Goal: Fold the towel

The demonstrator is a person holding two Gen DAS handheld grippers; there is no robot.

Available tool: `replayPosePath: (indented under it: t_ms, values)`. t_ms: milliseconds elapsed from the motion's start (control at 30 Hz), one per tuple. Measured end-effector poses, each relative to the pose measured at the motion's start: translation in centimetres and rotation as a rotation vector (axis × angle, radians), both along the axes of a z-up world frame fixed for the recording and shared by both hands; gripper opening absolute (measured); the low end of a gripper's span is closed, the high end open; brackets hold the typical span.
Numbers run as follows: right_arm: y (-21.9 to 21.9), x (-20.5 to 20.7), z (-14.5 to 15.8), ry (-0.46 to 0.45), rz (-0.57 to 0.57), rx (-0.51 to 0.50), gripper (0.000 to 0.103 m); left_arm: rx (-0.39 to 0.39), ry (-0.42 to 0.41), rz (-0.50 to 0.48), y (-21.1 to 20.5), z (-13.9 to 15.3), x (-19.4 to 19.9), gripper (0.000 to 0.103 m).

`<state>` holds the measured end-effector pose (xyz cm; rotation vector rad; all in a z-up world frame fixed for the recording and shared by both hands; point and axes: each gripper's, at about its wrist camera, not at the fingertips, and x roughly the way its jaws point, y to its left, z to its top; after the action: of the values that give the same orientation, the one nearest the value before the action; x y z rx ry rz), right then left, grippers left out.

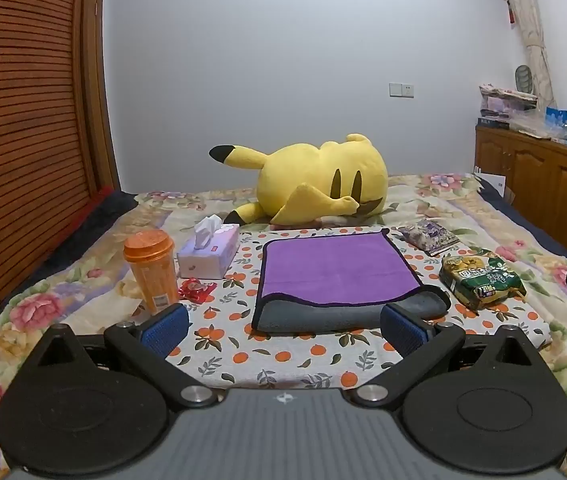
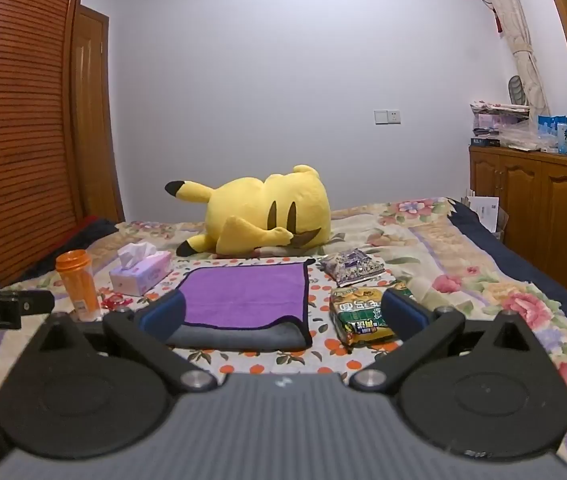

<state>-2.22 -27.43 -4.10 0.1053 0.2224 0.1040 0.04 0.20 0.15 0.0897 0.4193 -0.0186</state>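
Since both sets of fingers stand wide apart with nothing between them, left gripper (image 1: 283, 326) and right gripper (image 2: 283, 312) both hang short of the towel (image 1: 335, 268), which lies on the orange-print cloth (image 1: 283, 356) on the bed (image 1: 63, 280), purple face up with the near edge rolled over showing grey. Left to right risks: orange cup (image 1: 151, 270) stands upright near the left fingers, likely tips if that arm swings wide; candy wrapper (image 1: 196, 290) and tissue box (image 1: 209, 254) sit close to the towel's left edge, thin room there; plush (image 1: 319, 184) touches or nearly touches the far edge, so a far-to-near fold may drag it; green snack pack (image 1: 481, 278) is just beside the right near corner, easy to pinch by mistake; purple packet (image 1: 429, 236) near the far right corner; near side is the open lane
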Motion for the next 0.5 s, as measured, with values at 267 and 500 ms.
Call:
replayPosePath:
  t_ms: [267, 500]
  values:
    - [0.0, 0.0, -0.01, 0.001, 0.0, -0.001, 0.103, 0.005, -0.004, 0.0, 0.0, 0.19, -0.02, 0.103]
    - [-0.01, -0.01, -0.02, 0.0, 0.0, -0.002, 0.103, 0.007, -0.003, 0.002, 0.03, 0.1, 0.2, 0.103]
